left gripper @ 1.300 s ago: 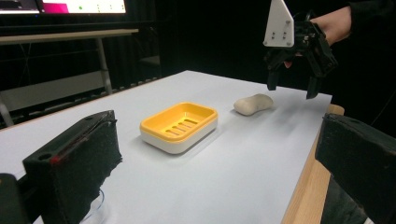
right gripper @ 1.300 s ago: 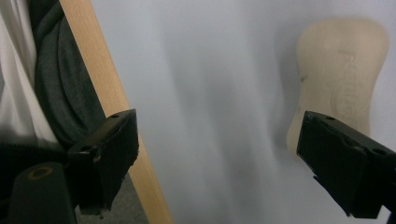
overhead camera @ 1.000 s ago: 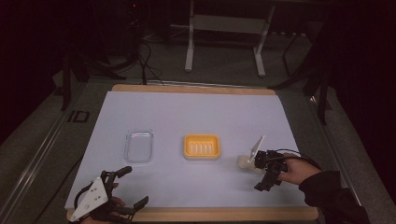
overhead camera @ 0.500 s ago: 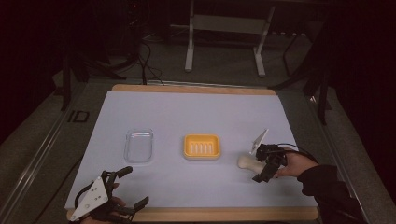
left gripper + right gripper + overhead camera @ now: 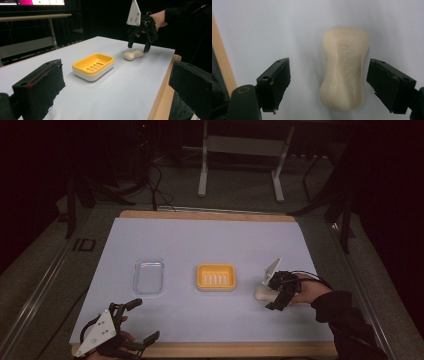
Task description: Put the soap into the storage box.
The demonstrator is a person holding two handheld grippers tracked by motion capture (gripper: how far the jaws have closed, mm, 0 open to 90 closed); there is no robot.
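In the high view, a bar of soap [image 5: 263, 292] is lying on the pale sheet covering the table [image 5: 200, 235], toward the right side. The right gripper [image 5: 278, 292] is being held over it by a hand [image 5: 305, 292] in a dark sleeve. Just left of the soap, a yellow soap dish [image 5: 216, 277] is standing apart from it, and a clear lid [image 5: 149, 276] is lying further left. The left gripper [image 5: 142, 322] is being held at the near edge of the table, its jaws spread wide with nothing between them.

In the left gripper view, the two black jaws are standing far apart at the bottom corners, empty. The soap dish [image 5: 93, 66] is seen in the middle of the sheet, with the soap [image 5: 133, 54] beyond it, near but not touching. The right gripper [image 5: 138, 47] is being lowered over the soap, its jaws pointing down on either side of it.

In the right gripper view, the soap [image 5: 344, 67] is lying flat between the two jaws. The jaws have just been closing, yet gaps are showing on both sides, so the soap is not being pressed.
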